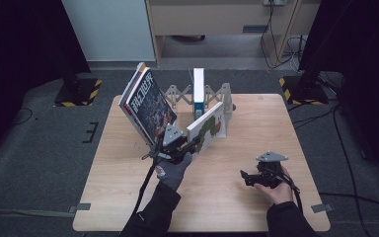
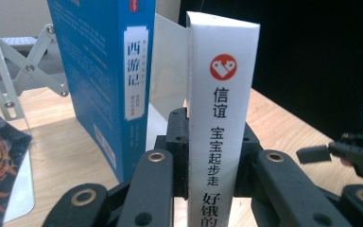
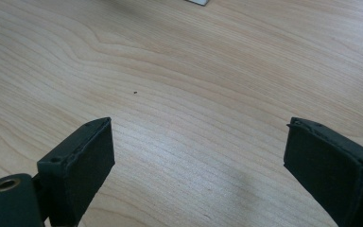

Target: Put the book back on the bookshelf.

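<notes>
Two grippers: your left gripper clamps the white book; your right gripper hangs released over the desk.

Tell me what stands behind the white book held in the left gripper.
Behind the white book stands a blue book upright in the folding rack. The rack's base behind both books is covered.

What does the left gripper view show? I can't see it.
The left gripper has its black jaws shut on the spine of a white book with Chinese writing. A blue book stands just left of it on the wooden table.
</notes>
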Tool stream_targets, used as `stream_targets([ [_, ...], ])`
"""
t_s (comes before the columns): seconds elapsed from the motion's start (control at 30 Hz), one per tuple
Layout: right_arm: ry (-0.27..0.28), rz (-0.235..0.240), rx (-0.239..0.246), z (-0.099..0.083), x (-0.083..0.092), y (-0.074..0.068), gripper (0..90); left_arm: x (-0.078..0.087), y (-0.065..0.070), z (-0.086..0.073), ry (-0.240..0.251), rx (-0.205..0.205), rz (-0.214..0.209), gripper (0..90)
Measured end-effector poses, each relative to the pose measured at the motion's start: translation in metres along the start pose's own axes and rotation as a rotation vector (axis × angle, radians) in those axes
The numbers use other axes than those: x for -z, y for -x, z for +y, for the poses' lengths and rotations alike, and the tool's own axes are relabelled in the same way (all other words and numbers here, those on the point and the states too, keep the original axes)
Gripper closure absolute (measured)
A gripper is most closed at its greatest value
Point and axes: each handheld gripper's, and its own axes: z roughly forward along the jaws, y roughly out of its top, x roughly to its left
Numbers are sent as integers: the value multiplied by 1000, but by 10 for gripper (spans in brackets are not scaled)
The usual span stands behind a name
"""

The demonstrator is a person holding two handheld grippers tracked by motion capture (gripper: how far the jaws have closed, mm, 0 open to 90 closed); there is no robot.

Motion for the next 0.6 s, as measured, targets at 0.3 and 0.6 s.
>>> stream_targets([
  [0.3, -3, 1, 8, -1, 0, 2, 93, -24, 2, 1, 23, 25, 37, 746],
  [0.6, -12, 7, 12, -1, -1, 2, 93, -48, 2, 7, 43, 25, 85, 746],
])
